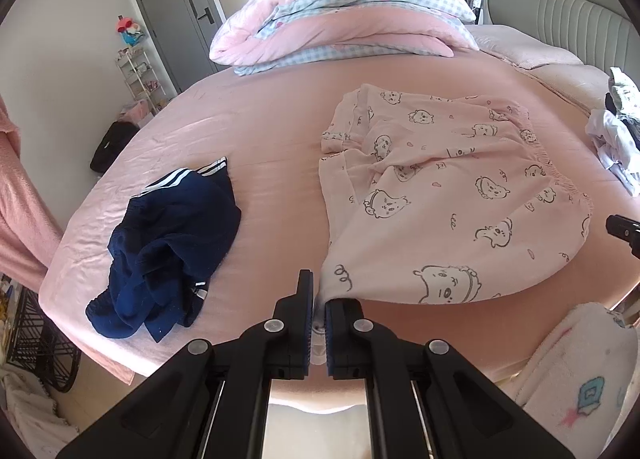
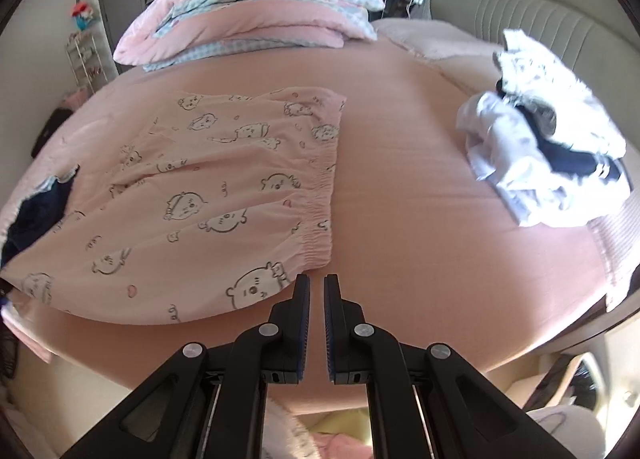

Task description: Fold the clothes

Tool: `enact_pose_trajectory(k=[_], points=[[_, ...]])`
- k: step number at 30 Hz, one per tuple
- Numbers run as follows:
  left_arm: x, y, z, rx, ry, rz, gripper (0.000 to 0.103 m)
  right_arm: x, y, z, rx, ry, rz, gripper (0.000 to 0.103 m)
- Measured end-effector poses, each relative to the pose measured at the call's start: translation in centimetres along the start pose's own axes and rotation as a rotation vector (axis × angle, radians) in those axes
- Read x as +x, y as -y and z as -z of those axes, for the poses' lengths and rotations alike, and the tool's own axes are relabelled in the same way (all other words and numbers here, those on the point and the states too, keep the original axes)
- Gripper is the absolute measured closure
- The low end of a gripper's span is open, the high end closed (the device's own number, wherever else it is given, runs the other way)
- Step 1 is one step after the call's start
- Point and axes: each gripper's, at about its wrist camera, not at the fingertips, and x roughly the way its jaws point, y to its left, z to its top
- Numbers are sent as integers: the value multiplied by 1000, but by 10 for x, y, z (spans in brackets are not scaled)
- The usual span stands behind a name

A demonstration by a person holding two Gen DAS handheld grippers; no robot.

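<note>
Pink printed pyjama bottoms lie spread on the bed, fanning out ahead and to the right of the left gripper. Its jaws are clamped on a bunched corner of the fabric, which pulls into a taut cone toward them. Right gripper: jaws drawn nearly together w/ nothing between them, hovering just beside the elastic waistband, which sits ahead and slightly left of them.

Handling, my read: thin, light, v. floppy cloth; it'll sag and crease if lifted by one point, so take it at two corners. Waistband end is thicker, less slippery, prob. best spot for the right jaws.

Views: left wrist cam shows the pinched corner, plus crumpled navy shorts left of the jaws. Right wrist cam shows the full waistband edge and a white/navy clothes heap far right, only partly seen in the other.
</note>
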Motion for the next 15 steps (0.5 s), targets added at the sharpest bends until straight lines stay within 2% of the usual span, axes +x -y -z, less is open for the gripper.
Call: enact_pose_trajectory(k=[5,8,9,10,11,12,13,15], points=[[-2,9,0,48,17,-24,99,22,18,1,173,-101,-140,97],[-2,11,0,48,12,-8,99,30,28,4,296,-136,-251,95],[-2,11,0,48,10,-5,99,32,30,4,332,-144,-293,87],[-2,11,0,49,8,-3,99,33,31,5,359,-149,-331,71],[-2,11,-1,50,8,-1,99,34,30,5,380,-149,-361,61],[-2,11,-1,52,7,1,99,34,30,6,395,-143,-390,43],[-3,11,-1,53,7,3,99,35,28,6,408,-137,-418,34],[-5,10,-2,51,14,6,99,39,26,6,434,-140,-453,34]])
